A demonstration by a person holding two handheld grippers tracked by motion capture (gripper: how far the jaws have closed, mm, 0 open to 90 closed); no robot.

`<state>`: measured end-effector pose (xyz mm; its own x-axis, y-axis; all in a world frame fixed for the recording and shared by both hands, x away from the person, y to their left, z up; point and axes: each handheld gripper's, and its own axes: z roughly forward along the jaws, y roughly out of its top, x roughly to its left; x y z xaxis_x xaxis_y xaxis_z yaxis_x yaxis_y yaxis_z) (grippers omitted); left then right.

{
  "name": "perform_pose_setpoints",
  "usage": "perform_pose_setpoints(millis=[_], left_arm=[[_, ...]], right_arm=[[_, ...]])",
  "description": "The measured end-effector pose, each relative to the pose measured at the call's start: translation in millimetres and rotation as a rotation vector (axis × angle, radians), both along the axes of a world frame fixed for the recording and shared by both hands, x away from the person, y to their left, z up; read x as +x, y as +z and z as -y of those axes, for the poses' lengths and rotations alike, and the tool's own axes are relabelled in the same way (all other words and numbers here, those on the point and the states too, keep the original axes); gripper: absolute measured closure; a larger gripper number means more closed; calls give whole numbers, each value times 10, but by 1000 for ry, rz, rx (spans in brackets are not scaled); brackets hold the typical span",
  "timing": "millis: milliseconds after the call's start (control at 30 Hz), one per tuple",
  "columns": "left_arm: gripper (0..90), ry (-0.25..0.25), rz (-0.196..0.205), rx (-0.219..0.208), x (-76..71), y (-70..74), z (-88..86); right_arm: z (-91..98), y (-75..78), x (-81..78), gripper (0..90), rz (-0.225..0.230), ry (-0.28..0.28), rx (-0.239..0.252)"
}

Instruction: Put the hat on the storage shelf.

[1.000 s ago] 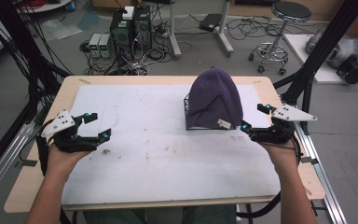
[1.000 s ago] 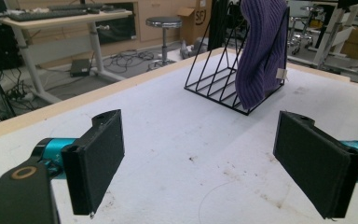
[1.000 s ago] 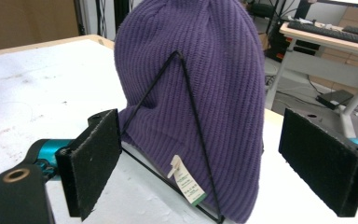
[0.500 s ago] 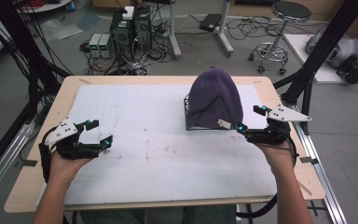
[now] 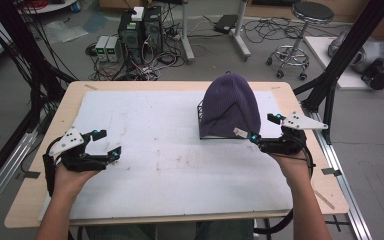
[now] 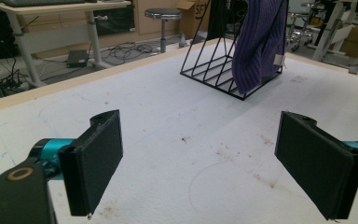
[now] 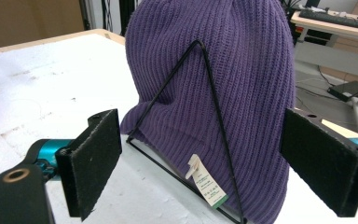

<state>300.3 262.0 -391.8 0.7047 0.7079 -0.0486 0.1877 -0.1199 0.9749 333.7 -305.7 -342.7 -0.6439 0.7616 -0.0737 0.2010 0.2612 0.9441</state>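
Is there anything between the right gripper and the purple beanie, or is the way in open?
Nothing loose lies between. The right gripper faces the purple beanie with open fingers, but the black wire rack under the beanie crosses its front, so closing there could catch a wire.

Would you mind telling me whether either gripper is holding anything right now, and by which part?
Nothing is held. The right gripper stands open just in front of the purple beanie on its wire rack; the left gripper is open over the table.
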Motion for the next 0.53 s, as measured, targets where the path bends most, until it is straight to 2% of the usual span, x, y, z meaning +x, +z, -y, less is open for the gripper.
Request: perform_pose_setpoints(millis=[233, 533], left_arm=[[155, -6, -4, 25, 30, -9, 43], [155, -10, -6, 30, 22, -8, 82]], right_arm=[[-9, -30, -1, 123, 1, 3, 1], [-3, -50, -29, 124, -7, 8, 0]])
